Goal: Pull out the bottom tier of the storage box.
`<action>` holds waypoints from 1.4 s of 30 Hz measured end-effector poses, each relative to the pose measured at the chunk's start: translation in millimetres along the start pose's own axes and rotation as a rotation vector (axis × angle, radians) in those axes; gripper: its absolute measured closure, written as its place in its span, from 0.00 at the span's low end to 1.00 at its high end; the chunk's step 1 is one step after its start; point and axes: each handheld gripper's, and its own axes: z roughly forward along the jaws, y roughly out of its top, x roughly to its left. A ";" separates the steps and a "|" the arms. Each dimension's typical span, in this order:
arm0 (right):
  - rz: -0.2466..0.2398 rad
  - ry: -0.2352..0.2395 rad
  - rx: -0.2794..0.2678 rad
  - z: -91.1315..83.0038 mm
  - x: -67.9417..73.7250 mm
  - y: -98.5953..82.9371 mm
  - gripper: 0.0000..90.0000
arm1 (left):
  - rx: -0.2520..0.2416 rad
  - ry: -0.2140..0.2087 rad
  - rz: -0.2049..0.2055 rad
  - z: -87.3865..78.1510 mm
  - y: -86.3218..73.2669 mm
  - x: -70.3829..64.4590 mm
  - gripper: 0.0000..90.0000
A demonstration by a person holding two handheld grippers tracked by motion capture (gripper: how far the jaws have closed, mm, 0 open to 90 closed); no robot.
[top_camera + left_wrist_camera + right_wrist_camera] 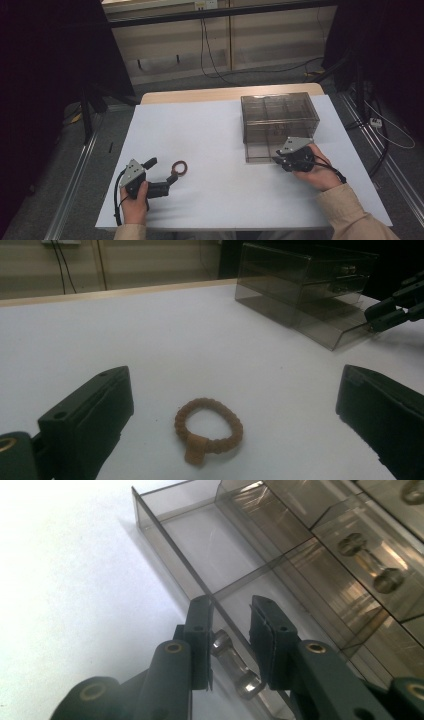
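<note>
Grippers sit low in the high view, one at each side of the white tabletop. The left gripper is at lower left of the frame, its jaws spread wide and holding nothing; a small brown beaded ring with a flat tab lies on the tabletop just at its tips. In the left gripper view the beaded ring rests flat at lower centre, between the two black jaws but touching neither — both jaws are cut off by the bottom and side edges of the frame.

At right of the high view stands a smoky transparent plastic drawer box, its lowest drawer pulled out toward the person. The right gripper meets the front of that drawer, and the hand covers much of it, so the contact itself is hard to read from above. The right gripper view is clearer: the jaws stand a little apart on either side of the drawer's front wall, near its short metal bar handle at lower centre. The handle lies partly behind the jaws, and whether the pads actually press on it or on the wall cannot be told.

Further drawers at upper right of that view carry similar handles, blurred through the tinted plastic.
</note>
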 end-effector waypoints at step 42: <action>0.366 0.012 -0.168 -47.3 21.6 -39.9 0.25 | 0.057 -0.014 -0.029 13.0 4.6 -2.9 0.04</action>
